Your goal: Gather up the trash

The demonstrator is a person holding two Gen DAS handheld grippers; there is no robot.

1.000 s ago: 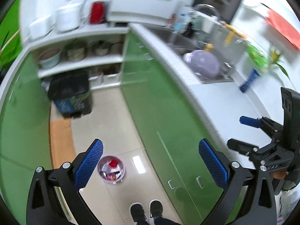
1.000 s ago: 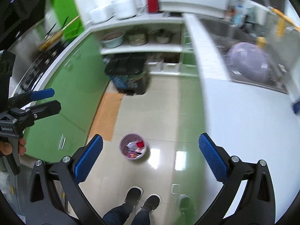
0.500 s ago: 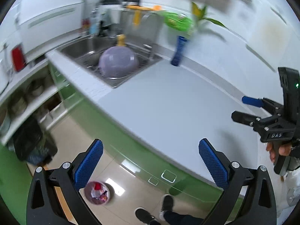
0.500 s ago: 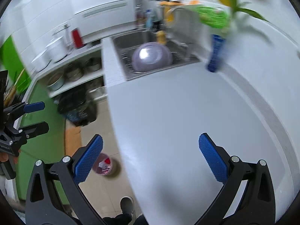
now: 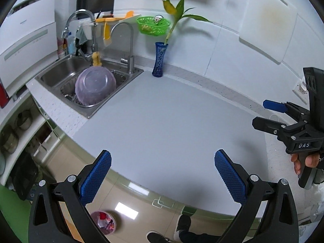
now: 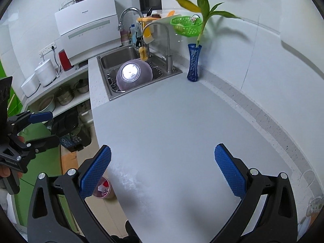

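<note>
A small pink bin (image 5: 103, 222) holding several scraps of trash stands on the floor beside the counter; it also shows in the right wrist view (image 6: 102, 188). My left gripper (image 5: 162, 174) is open and empty over the counter's front edge. My right gripper (image 6: 162, 173) is open and empty above the grey countertop (image 6: 182, 125). Each gripper shows in the other's view, the right one (image 5: 271, 114) and the left one (image 6: 42, 127), both open. I see no loose trash on the countertop (image 5: 172, 117).
A steel sink (image 5: 60, 75) holds an upturned purple bowl (image 5: 95, 85). A blue vase (image 5: 159, 59) with a plant stands by the wall. A black bin (image 6: 68, 129) and shelves with pots (image 6: 64, 96) lie left. My shoes (image 5: 162, 237) are on the floor.
Both grippers swung up and right from facing the floor and cabinets to facing the countertop and wall. The pink bin slid to the lower left of both views. Both stayed open.
</note>
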